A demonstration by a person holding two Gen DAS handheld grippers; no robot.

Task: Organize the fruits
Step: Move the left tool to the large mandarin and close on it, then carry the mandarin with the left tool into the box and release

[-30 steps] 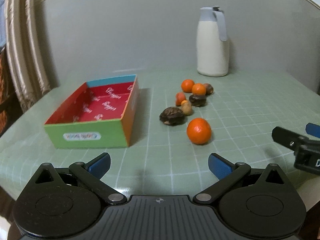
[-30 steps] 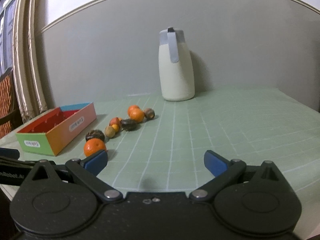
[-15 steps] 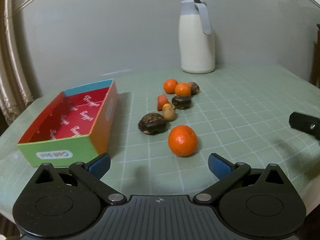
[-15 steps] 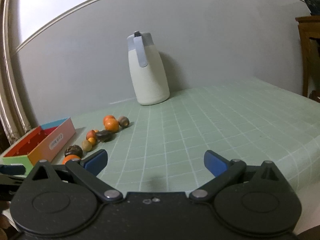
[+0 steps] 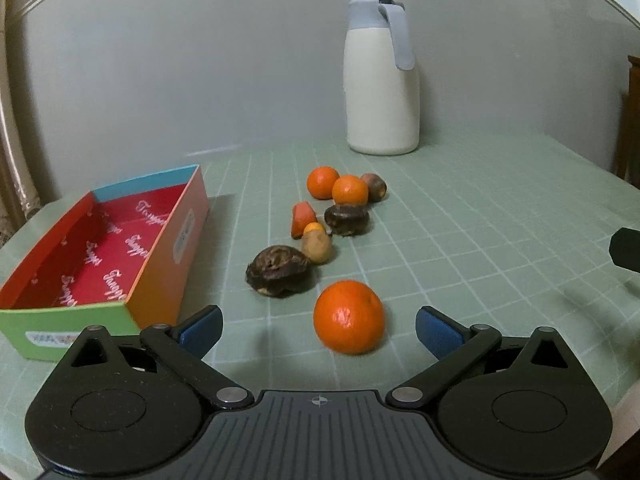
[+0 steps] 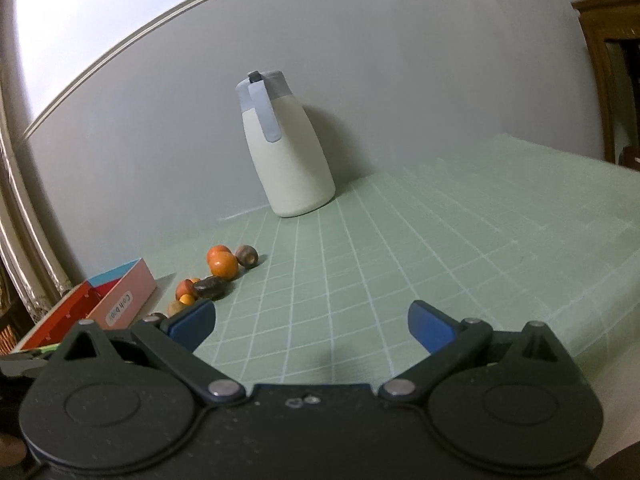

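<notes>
- Closer now, the left gripper [image 5: 318, 330] gapes wide near the nearest orange [image 5: 349, 317].
- Right gripper [image 6: 311, 324] open, idle.
- Box [image 5: 160, 280] empty; all fruit left.

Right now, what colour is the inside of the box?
The box is red inside with white writing, seen best from the left wrist view.

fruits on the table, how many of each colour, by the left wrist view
Orange tangerines: 3, the near one and two at the back
Dark brown, wrinkled: 2
Small brown: 1
Tan: 1
Orange-red: 1
Tiny yellow-orange: 1
Total: 9
</notes>
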